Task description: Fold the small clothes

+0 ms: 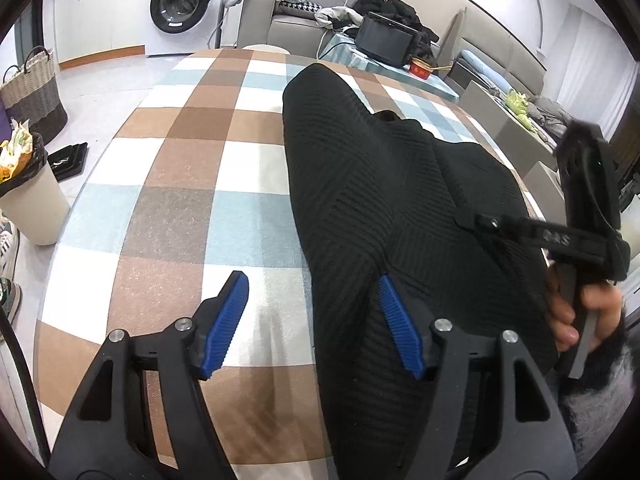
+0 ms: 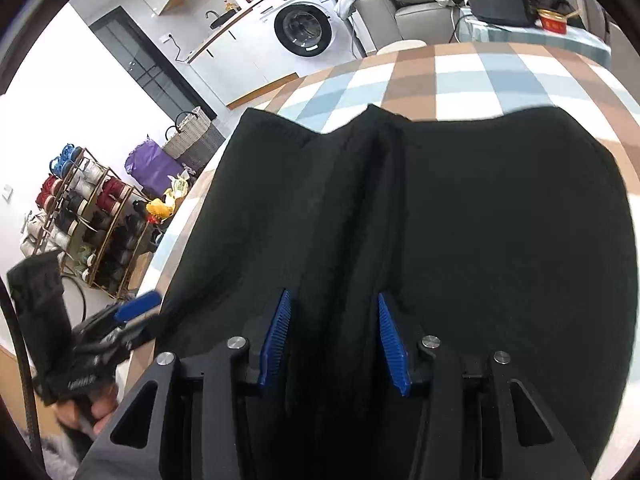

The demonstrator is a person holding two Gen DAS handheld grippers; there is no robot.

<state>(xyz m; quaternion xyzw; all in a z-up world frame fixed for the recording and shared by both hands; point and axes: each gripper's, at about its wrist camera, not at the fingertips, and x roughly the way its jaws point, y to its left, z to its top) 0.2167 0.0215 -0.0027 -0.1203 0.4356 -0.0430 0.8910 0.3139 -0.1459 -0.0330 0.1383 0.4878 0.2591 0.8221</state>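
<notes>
A black ribbed garment (image 1: pixel 384 184) lies spread on the checked tablecloth (image 1: pixel 192 184), folded lengthwise with a ridge down its middle in the right wrist view (image 2: pixel 440 216). My left gripper (image 1: pixel 312 292) is open, its jaws straddling the garment's near left edge, one blue pad on the cloth side and one over the fabric. My right gripper (image 2: pixel 332 320) is open just above the garment's middle fold, nothing between its pads. The right gripper also shows in the left wrist view (image 1: pixel 480 222), resting on the garment's right part. The left gripper (image 2: pixel 136 308) shows at the garment's left edge.
A washing machine (image 1: pixel 180 4) and a woven basket (image 1: pixel 34 92) stand beyond the table, a bin (image 1: pixel 28 196) at its left. A side table with a laptop (image 1: pixel 384 40) and red bowl (image 1: pixel 422 68) is behind. A shoe rack (image 2: pixel 84 224) stands at left.
</notes>
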